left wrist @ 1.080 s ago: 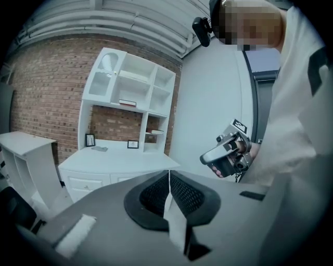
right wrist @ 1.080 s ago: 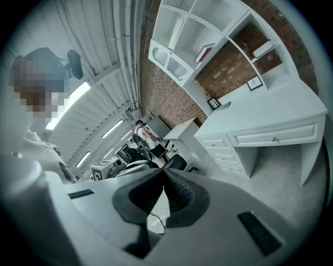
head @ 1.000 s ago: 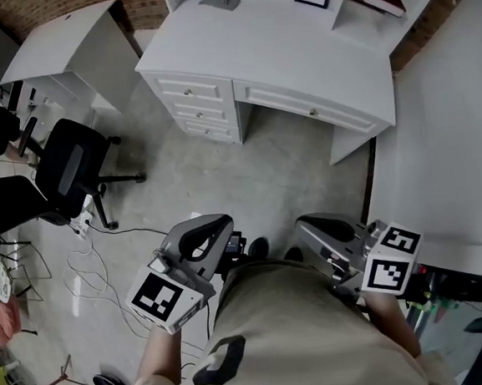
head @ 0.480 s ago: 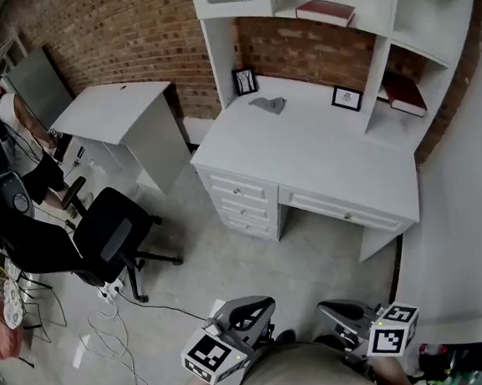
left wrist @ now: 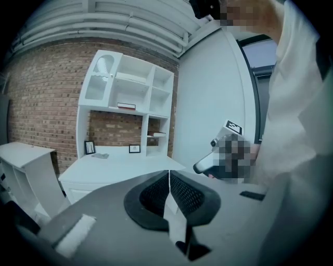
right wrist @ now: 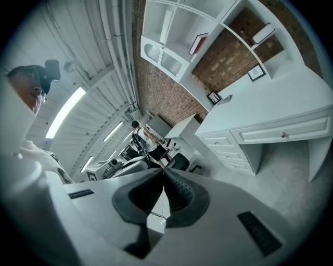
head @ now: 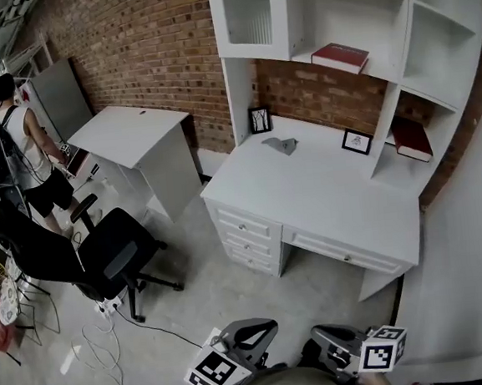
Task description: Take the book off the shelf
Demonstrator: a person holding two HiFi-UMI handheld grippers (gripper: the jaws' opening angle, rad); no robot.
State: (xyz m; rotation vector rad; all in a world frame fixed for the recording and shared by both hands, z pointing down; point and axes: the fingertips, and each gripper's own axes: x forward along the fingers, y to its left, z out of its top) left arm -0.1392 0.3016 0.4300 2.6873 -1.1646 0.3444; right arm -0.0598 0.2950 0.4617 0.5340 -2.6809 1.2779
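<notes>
Red book point(head: 341, 57) lies on the white shelf point(head: 306, 53) (well off); left gripper point(left wrist: 168, 174) and right gripper point(right wrist: 163, 170) clenched shut, empty

Tall frame point(head: 260, 119), wide frame point(head: 356, 141) — pictures inside too small to tell.
</notes>
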